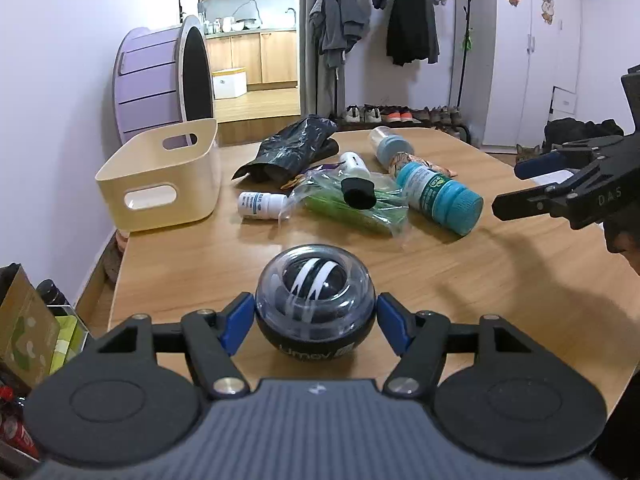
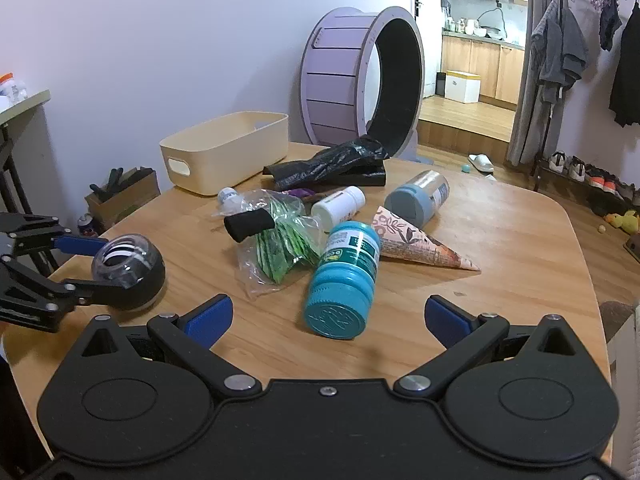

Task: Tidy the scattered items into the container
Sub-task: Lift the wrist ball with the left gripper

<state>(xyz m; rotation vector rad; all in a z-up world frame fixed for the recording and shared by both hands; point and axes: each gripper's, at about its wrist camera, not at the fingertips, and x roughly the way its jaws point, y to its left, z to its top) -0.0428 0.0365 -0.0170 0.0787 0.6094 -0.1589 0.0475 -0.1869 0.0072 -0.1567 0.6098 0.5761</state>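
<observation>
My left gripper (image 1: 315, 318) has its blue pads against both sides of a clear-domed gyro ball (image 1: 315, 300) that rests on the wooden table (image 1: 460, 280); it also shows in the right wrist view (image 2: 128, 270). The cream bin (image 1: 160, 176) stands at the table's far left and looks empty. My right gripper (image 2: 328, 316) is open and empty, just in front of a teal-capped bottle (image 2: 344, 280) lying on its side. Beyond lie a bag of green items (image 2: 280, 244), white pill bottles (image 2: 340, 206), a grey-capped jar (image 2: 418, 196), a paper cone (image 2: 420, 246) and a black bag (image 2: 332, 164).
A purple cat wheel (image 2: 360, 80) stands behind the table. A clothes rack (image 1: 400, 20) and shoes are at the far wall. Boxes and cans (image 1: 28, 320) sit on the floor left of the table. The table's near edge is close to both grippers.
</observation>
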